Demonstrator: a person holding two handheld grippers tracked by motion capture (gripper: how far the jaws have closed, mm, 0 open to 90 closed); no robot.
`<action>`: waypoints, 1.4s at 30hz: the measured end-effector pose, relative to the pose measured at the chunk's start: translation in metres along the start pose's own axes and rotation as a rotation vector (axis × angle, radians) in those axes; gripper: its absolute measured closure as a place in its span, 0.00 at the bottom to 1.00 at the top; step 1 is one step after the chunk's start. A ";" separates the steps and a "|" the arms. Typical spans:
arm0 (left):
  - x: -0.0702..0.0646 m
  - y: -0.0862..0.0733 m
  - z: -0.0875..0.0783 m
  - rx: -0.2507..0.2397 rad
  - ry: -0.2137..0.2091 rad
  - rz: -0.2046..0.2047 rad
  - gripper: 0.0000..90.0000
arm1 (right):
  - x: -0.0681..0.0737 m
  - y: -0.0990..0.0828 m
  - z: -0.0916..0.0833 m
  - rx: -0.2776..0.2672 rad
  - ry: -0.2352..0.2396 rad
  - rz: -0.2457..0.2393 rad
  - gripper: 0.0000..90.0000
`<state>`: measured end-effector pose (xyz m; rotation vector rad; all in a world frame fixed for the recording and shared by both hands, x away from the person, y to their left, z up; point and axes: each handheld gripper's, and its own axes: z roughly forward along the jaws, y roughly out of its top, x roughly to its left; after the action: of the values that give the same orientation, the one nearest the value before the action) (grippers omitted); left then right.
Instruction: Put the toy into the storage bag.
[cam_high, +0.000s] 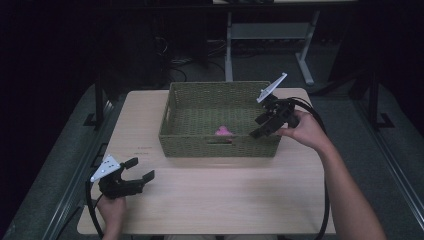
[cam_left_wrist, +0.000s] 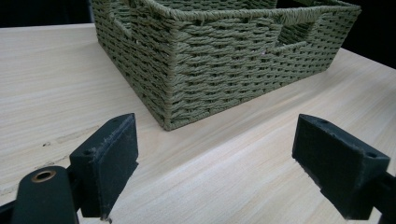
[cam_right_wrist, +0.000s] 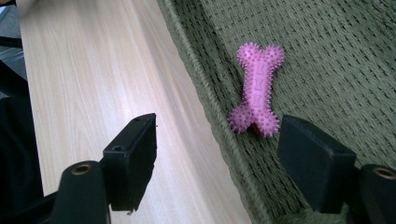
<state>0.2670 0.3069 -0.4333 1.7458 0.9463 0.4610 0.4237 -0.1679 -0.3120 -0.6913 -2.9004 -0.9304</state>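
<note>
Pink spiky rubber bone toy (cam_right_wrist: 257, 95) lay inside green woven basket (cam_high: 176, 102); right gripper (cam_high: 263, 125) hovered above, jaws apart, empty. Best approach: straddle narrow middle, clear of rim.

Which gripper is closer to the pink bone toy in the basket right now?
Right. The right gripper hangs open over the basket rim, just beside the pink bone toy. The left gripper sits open over the table, outside the basket's near left corner.

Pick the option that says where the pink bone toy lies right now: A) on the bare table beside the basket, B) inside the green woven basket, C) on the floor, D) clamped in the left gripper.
B: the pink bone toy lies on the floor of the green woven basket, close to its wall, with the right gripper open above the rim.
</note>
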 end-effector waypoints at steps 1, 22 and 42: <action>0.000 0.000 0.000 0.001 0.000 0.000 0.15 | 0.000 -0.001 -0.001 -0.001 -0.001 0.002 0.31; 0.000 0.000 0.000 0.003 0.002 0.002 0.15 | 0.007 -0.028 -0.007 -0.019 -0.008 0.024 0.31; -0.001 0.000 0.001 0.008 0.005 0.004 0.15 | 0.016 -0.059 0.000 -0.029 0.004 0.047 0.30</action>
<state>0.2672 0.3059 -0.4335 1.7551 0.9492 0.4649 0.3845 -0.2039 -0.3418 -0.7544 -2.8593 -0.9691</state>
